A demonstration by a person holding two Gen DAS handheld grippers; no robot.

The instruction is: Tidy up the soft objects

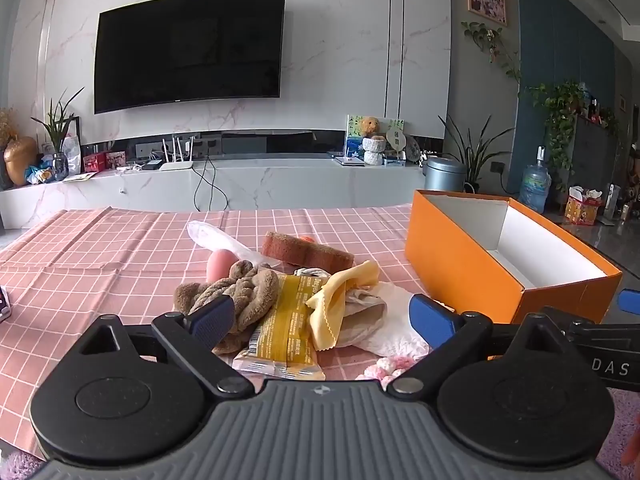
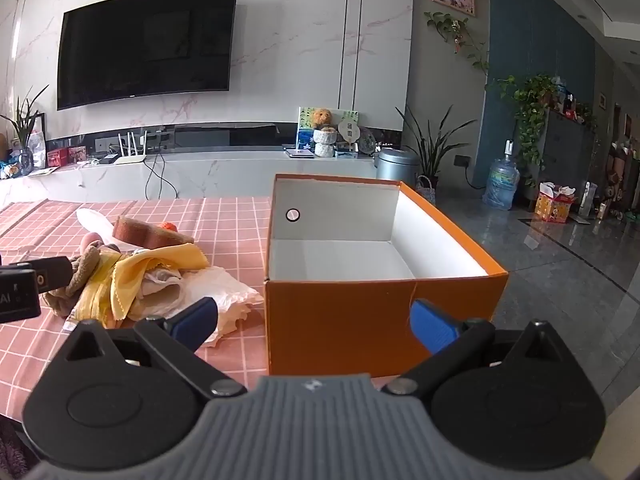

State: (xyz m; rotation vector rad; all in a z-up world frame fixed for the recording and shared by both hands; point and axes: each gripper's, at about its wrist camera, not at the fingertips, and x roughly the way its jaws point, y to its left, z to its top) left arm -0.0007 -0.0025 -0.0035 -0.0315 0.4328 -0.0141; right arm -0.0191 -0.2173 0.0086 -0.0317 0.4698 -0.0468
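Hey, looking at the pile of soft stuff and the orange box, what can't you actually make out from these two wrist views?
- Pink ball: left wrist view, mostly hidden behind the brown plush.
- Pink-and-white fluffy item: left wrist view, cut off by the left tool body.
- Snack packet print: too small to read.
- Orange box floor: right wrist view, near part hidden by its front wall.

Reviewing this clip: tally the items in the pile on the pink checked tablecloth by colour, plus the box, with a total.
Brown: 2, plush toy and sponge
Yellow: 2, cloth and snack packet
White: 2, tissue and plastic bag
Pink: 2, egg-shaped sponge and pom-pom item
Orange: 1, open box, empty
Total: 9; smaller pieces are partly hidden.
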